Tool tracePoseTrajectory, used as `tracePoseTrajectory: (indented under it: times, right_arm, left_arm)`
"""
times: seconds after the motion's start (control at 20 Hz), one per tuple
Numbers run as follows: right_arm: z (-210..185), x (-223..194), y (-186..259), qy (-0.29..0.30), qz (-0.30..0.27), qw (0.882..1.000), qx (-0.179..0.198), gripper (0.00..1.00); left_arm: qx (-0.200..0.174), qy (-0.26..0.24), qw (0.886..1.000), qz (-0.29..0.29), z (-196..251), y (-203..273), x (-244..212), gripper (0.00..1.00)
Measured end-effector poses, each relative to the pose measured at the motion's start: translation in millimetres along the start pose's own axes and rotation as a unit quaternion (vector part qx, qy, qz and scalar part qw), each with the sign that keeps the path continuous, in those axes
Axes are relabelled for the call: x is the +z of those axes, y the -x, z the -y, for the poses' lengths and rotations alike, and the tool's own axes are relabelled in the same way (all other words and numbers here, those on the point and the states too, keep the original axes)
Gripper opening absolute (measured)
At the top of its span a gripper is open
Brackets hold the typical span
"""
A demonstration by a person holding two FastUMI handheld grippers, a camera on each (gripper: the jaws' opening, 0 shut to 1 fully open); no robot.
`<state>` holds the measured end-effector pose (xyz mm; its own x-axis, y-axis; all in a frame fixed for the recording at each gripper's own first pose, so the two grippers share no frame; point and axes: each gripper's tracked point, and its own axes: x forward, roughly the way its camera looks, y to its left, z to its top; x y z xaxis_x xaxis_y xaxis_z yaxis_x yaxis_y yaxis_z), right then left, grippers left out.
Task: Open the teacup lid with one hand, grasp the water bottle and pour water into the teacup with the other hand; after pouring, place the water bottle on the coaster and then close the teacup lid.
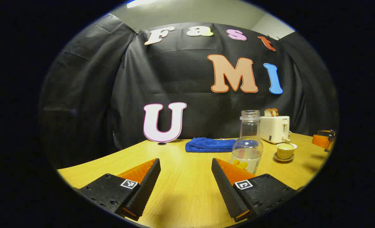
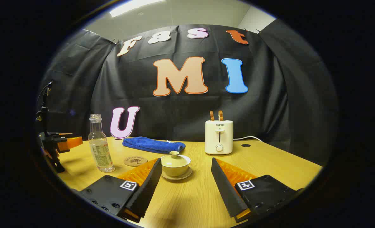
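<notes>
A clear uncapped water bottle (image 1: 247, 144) (image 2: 100, 145) stands upright on the wooden table (image 1: 187, 186), a little water in its bottom. In the left gripper view it rises just beyond my right finger; my left gripper (image 1: 186, 163) is open and holds nothing. The pale teacup (image 2: 175, 165) (image 1: 286, 149) sits on its saucer with its knobbed lid (image 2: 174, 155) on. It stands ahead of my open right gripper (image 2: 186, 163), nearer the left finger. A round brown coaster (image 2: 135, 161) lies between bottle and cup. The left gripper (image 2: 56, 144) also shows at the far left of the right gripper view.
A folded blue cloth (image 2: 154, 144) (image 1: 211, 144) lies at the back of the table. A cream toaster (image 2: 219, 136) (image 1: 274, 128) with two bread slices stands at the back right, its white cord trailing right. The other gripper (image 1: 325, 139) shows at the right edge of the left gripper view.
</notes>
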<state>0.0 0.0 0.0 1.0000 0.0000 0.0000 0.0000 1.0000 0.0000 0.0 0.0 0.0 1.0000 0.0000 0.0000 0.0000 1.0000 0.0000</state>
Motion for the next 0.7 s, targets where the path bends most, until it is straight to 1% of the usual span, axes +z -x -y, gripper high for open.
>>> tracePoseTrajectory:
  times: [0.15,0.2,0.25,0.7]
  right_arm:
    - [-0.6,-0.9,-0.7,0.000,0.000,1.000,0.000,0.97]
    - [-0.7,-0.3,-1.0,0.000,0.000,1.000,0.000,0.97]
    - [-0.8,-0.7,-0.7,0.000,0.000,1.000,0.000,0.97]
    - [-1.1,-0.2,-0.3,0.000,0.001,1.000,0.000,0.97]
  left_arm:
    - [-0.009,0.000,1.000,0.001,5.0,-0.4,-0.2,0.94]
    - [-0.009,0.000,1.000,0.001,4.6,-1.2,-0.6,0.96]
    - [-0.009,0.000,1.000,0.001,5.0,-1.1,0.4,0.94]
    - [-0.008,0.001,1.000,0.001,3.9,-1.8,-2.2,0.95]
